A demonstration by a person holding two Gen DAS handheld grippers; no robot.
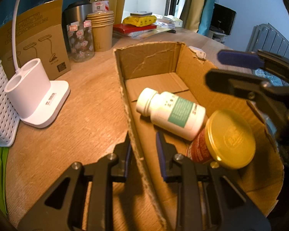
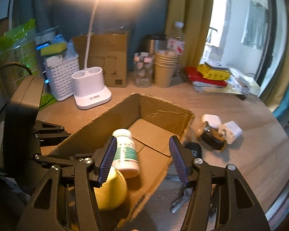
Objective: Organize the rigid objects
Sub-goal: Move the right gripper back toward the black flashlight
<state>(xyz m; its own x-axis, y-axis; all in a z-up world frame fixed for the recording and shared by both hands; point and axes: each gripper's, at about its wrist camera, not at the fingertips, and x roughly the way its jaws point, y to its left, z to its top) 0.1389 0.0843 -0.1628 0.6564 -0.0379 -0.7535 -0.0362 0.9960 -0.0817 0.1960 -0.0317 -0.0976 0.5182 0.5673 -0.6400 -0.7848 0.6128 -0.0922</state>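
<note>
An open cardboard box (image 1: pixel 150 59) (image 2: pixel 163 113) sits on the wooden table. Inside it lie a white pill bottle with a green label (image 1: pixel 171 113) (image 2: pixel 126 154) and a red jar with a yellow lid (image 1: pixel 229 138) (image 2: pixel 110 190). My left gripper (image 1: pixel 143 150) straddles the box's left wall, shut on it. My right gripper (image 2: pixel 142 159) is open and empty above the box, over the bottle and jar; it also shows at the right of the left wrist view (image 1: pixel 240 71). Outside the box to the right lie a dark bottle (image 2: pixel 213 136), white chargers (image 2: pixel 212 120) and a black object (image 2: pixel 193 148).
A white lamp base (image 1: pixel 36 96) (image 2: pixel 90 88), a white basket (image 2: pixel 61 79), a cardboard sleeve (image 1: pixel 34 38), a clear jar (image 1: pixel 81 40), paper cups (image 1: pixel 102 32), a steel mug and a water bottle stand at the back. Books and yellow packs (image 2: pixel 212 73) lie back right. Batteries (image 2: pixel 179 202) lie near the box.
</note>
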